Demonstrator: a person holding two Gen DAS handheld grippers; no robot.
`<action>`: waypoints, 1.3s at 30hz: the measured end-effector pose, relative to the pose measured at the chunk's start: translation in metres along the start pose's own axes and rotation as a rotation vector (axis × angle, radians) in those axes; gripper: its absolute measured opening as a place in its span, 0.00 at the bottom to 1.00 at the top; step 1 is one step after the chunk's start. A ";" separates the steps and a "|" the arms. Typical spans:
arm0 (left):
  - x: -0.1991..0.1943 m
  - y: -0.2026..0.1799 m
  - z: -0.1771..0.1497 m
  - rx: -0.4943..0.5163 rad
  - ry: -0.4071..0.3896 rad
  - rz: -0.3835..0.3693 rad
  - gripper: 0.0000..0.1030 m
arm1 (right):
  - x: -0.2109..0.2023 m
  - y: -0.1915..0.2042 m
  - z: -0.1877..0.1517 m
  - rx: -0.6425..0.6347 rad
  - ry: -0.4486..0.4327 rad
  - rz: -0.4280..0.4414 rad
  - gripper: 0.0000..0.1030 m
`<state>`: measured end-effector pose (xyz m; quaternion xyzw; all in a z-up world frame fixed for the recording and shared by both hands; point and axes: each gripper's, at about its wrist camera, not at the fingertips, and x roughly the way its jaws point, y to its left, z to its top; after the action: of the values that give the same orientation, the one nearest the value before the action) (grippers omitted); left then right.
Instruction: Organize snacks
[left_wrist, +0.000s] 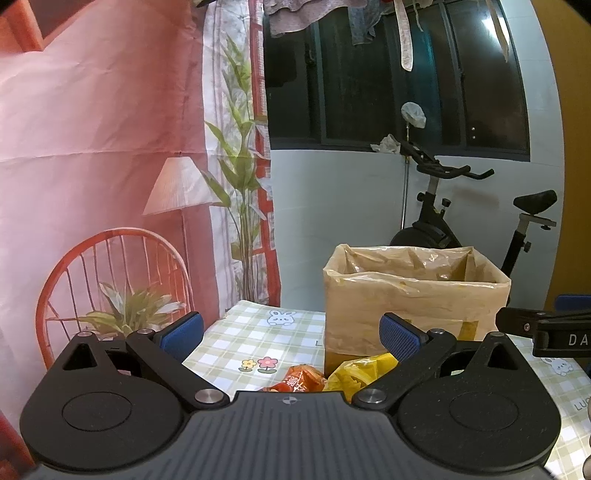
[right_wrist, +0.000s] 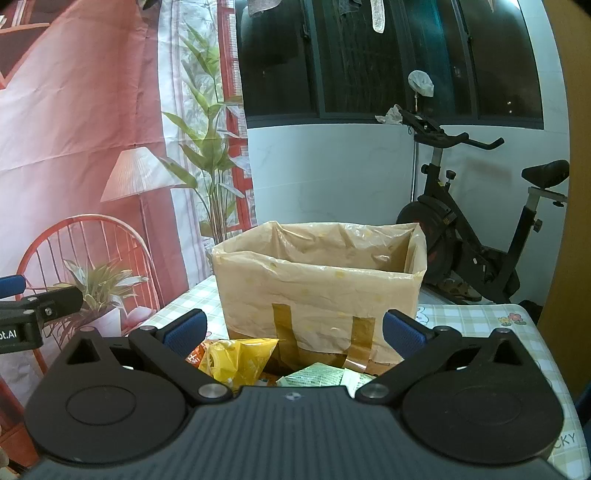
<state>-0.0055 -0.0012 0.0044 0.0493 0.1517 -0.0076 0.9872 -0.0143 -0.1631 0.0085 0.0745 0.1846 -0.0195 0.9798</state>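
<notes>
One cardboard box lined with translucent plastic (right_wrist: 317, 291) stands on one green-checked tablecloth (left_wrist: 255, 339). Three snack packets show: one yellow crinkled packet (right_wrist: 240, 358), one orange-red packet (left_wrist: 299, 380), one pale green packet (right_wrist: 314, 376). One black exercise bike (right_wrist: 476, 236) stands behind.

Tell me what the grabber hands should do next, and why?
Probably lower the right gripper onto the yellow snack bag and close on it. Both grippers, the left gripper too, have their jaws wide open and hold nothing. The yellow bag, an orange packet and a green packet lie on the checked tablecloth in front of the lined cardboard box.
</notes>
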 end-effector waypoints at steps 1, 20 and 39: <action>0.000 0.000 0.000 -0.002 0.002 0.000 0.99 | 0.000 0.000 0.000 0.000 0.000 0.000 1.00; 0.000 0.000 -0.003 -0.011 0.006 0.005 0.99 | 0.000 0.000 -0.002 0.004 0.001 0.000 1.00; 0.000 0.001 -0.003 -0.012 0.006 0.004 0.99 | 0.001 0.000 -0.002 0.007 0.002 0.000 1.00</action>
<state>-0.0059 -0.0002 0.0018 0.0438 0.1548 -0.0047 0.9870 -0.0142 -0.1625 0.0067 0.0778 0.1857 -0.0199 0.9793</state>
